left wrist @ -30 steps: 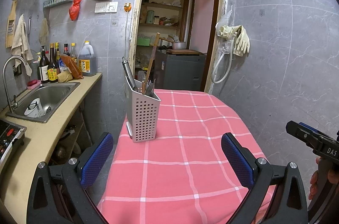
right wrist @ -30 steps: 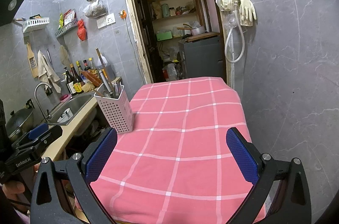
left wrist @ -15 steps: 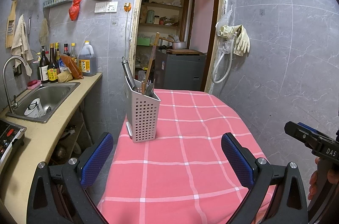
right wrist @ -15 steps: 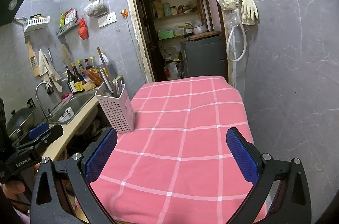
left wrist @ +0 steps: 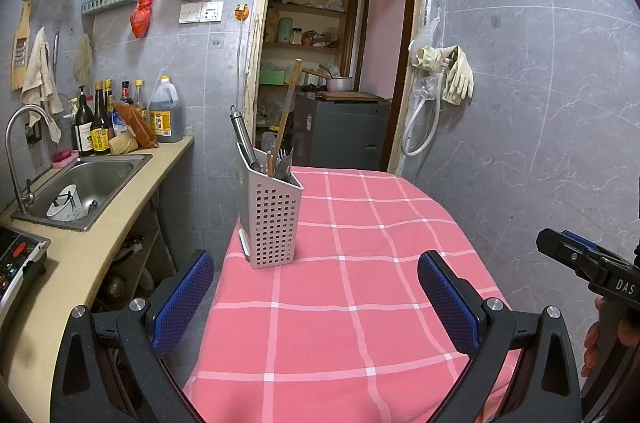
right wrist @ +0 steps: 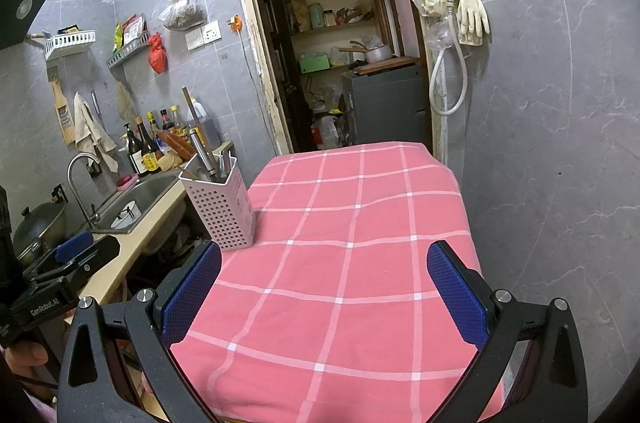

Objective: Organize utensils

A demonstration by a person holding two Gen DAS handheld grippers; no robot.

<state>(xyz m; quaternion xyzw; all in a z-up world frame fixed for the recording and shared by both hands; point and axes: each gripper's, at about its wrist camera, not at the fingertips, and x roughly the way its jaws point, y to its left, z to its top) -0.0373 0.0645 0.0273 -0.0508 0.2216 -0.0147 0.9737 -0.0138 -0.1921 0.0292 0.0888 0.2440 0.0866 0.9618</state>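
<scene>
Both grippers spread wide and carrying nothing: left gripper (left wrist: 316, 299) low in the frame, blue pads (left wrist: 182, 299) parted over the pink checked tablecloth (left wrist: 340, 303); right gripper (right wrist: 324, 295) likewise low in its frame, pads (right wrist: 456, 295) far apart, nothing between them. Perforated utensil holder (left wrist: 274, 219) upright just left of centre in the left view, at the cloth's left edge beside the counter (left wrist: 80, 263); in the right view at centre-left (right wrist: 220, 207). Inside it a metal handle (left wrist: 242, 135), a long wooden stick (left wrist: 289, 107), and fork tips (left wrist: 285, 157), all standing on end and leaning against the rim, probably so handles stay reachable from above. No loose utensils visible on the cloth, so likely either finished or waiting to draw from the holder. Both held level near the table's near end, pointing toward the doorway (left wrist: 340, 43), well apart from the holder; fingertips of a hand (left wrist: 596, 339) at the lower right edge of the left view
</scene>
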